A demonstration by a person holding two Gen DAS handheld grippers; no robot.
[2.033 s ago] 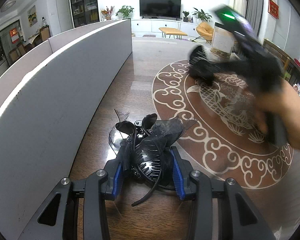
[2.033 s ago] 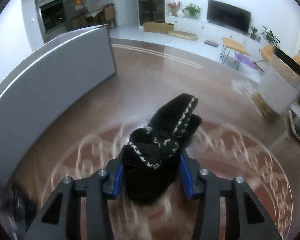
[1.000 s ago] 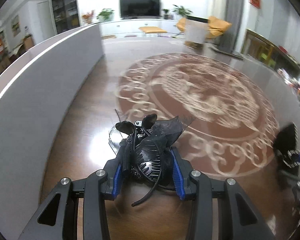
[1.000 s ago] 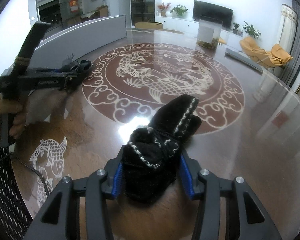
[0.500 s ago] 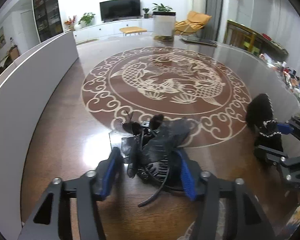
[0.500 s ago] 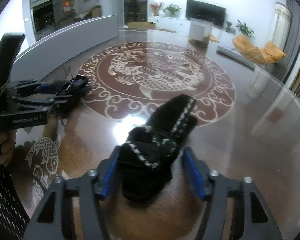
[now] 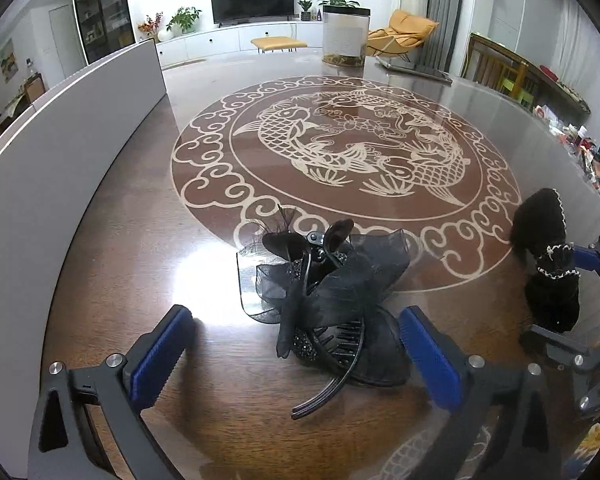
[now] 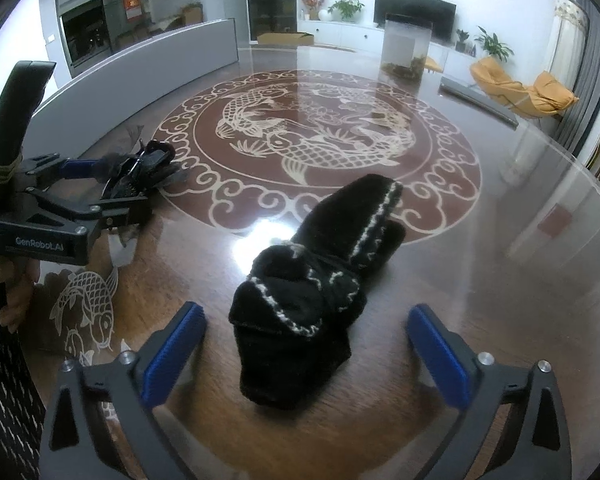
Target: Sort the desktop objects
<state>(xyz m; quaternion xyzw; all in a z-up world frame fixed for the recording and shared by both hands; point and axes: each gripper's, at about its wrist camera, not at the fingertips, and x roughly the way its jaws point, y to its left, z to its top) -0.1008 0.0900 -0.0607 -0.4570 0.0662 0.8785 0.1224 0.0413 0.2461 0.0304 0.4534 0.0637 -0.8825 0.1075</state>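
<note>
In the left wrist view, the left gripper (image 7: 296, 344) is seen spread wide, its jaws having just been opening. The black hair clip (image 7: 328, 304) is left lying on the wooden table (image 7: 140, 240) between the blue pads, touched by neither. The black knitted mitten (image 7: 548, 264) is seen far right.

In the right wrist view, the right gripper (image 8: 304, 348) is likewise released, its jaws just opened. The mitten (image 8: 320, 280) is laid on the table (image 8: 500, 280) between them, free of both pads. The left gripper (image 8: 112, 192) is seen at left around the clip (image 8: 140, 172).

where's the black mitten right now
In the right wrist view the black mitten lies on the table between the open right gripper, at the fish medallion's near rim.
</note>
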